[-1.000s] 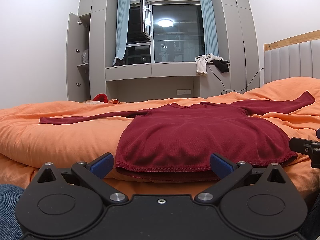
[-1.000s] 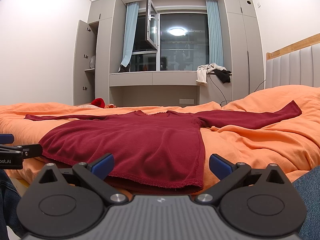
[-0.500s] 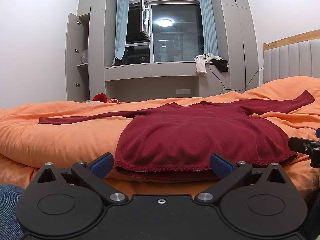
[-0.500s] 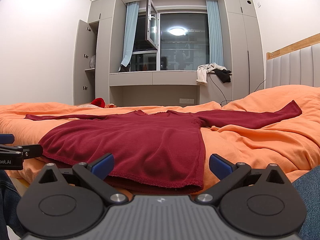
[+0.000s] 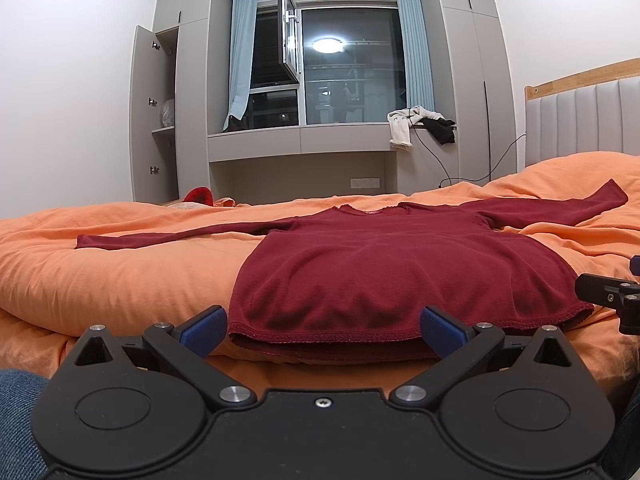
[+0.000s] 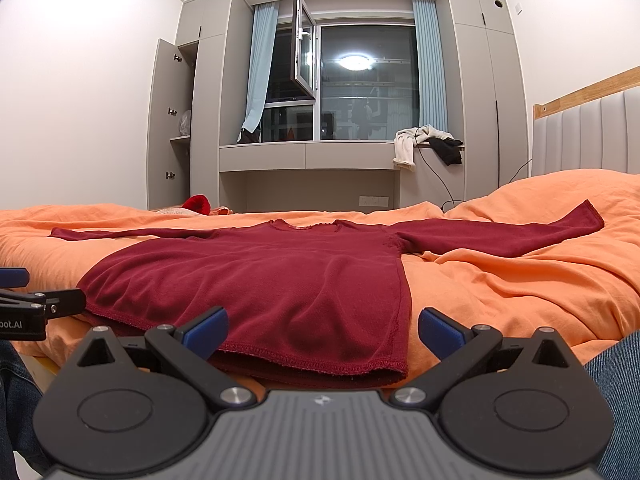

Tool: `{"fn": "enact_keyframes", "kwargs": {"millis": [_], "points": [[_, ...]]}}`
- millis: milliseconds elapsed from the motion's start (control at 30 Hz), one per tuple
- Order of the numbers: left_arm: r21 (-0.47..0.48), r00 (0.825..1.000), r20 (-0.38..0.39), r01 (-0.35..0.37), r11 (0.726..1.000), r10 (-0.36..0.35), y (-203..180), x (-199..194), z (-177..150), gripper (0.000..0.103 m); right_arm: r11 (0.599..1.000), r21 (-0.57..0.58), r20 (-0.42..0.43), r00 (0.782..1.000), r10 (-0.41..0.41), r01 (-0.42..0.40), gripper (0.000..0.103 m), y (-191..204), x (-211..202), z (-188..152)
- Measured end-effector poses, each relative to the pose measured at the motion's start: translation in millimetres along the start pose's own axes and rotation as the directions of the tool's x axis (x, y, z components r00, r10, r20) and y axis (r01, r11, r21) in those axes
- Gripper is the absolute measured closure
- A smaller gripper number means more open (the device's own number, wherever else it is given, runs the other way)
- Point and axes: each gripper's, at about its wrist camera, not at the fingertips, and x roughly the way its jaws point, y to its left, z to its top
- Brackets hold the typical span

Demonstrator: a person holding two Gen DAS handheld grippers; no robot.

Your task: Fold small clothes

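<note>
A dark red long-sleeved top (image 5: 360,268) lies flat on the orange bed cover (image 5: 120,272), hem toward me, both sleeves spread out sideways. It shows in the right wrist view (image 6: 280,280) too. My left gripper (image 5: 323,330) is open and empty just before the hem's left part. My right gripper (image 6: 322,330) is open and empty before the hem's right corner. Each gripper shows at the edge of the other's view, the right one (image 5: 612,296) and the left one (image 6: 36,308).
A padded headboard (image 5: 580,120) stands at the right. Beyond the bed are a window ledge with clothes (image 5: 416,124), an open cupboard (image 5: 156,120) and a small red thing (image 5: 198,195) at the far bed edge. My jeans-clad knees flank the grippers.
</note>
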Motion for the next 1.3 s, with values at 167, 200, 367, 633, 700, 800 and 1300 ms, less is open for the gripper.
{"fn": "enact_keyframes", "kwargs": {"millis": [167, 200, 367, 633, 700, 800, 1300], "points": [[0.000, 1.000, 0.000, 0.000, 1.000, 0.000, 0.0, 0.0, 0.0, 0.001, 1.000, 0.000, -0.001, 1.000, 0.000, 0.000, 0.000, 0.2, 0.0, 0.0], [0.000, 1.000, 0.000, 0.000, 1.000, 0.000, 0.1, 0.0, 0.0, 0.001, 1.000, 0.000, -0.001, 1.000, 0.000, 0.000, 0.000, 0.2, 0.1, 0.0], [0.001, 1.000, 0.000, 0.000, 1.000, 0.000, 0.0, -0.1, 0.0, 0.001, 1.000, 0.000, -0.001, 1.000, 0.000, 0.000, 0.000, 0.3, 0.1, 0.2], [0.001, 1.000, -0.001, 0.000, 1.000, 0.000, -0.1, 0.0, 0.0, 0.001, 1.000, 0.000, -0.003, 1.000, 0.000, 0.000, 0.000, -0.6, 1.0, 1.7], [0.002, 1.000, -0.001, 0.000, 1.000, 0.000, 0.0, 0.0, -0.1, 0.001, 1.000, -0.002, -0.007, 1.000, -0.001, 0.001, 0.000, -0.1, -0.9, -2.6], [0.002, 1.000, -0.005, -0.002, 1.000, 0.002, 0.1, 0.2, 0.0, 0.001, 1.000, -0.004, -0.032, 0.999, 0.001, -0.001, 0.000, 0.6, 0.3, -2.5], [-0.066, 0.992, -0.120, 0.037, 0.997, -0.045, 12.0, 26.2, 21.9, 0.001, 0.998, 0.000, -0.267, 0.962, -0.063, 0.065, 0.000, -8.2, 46.2, 23.5]]}}
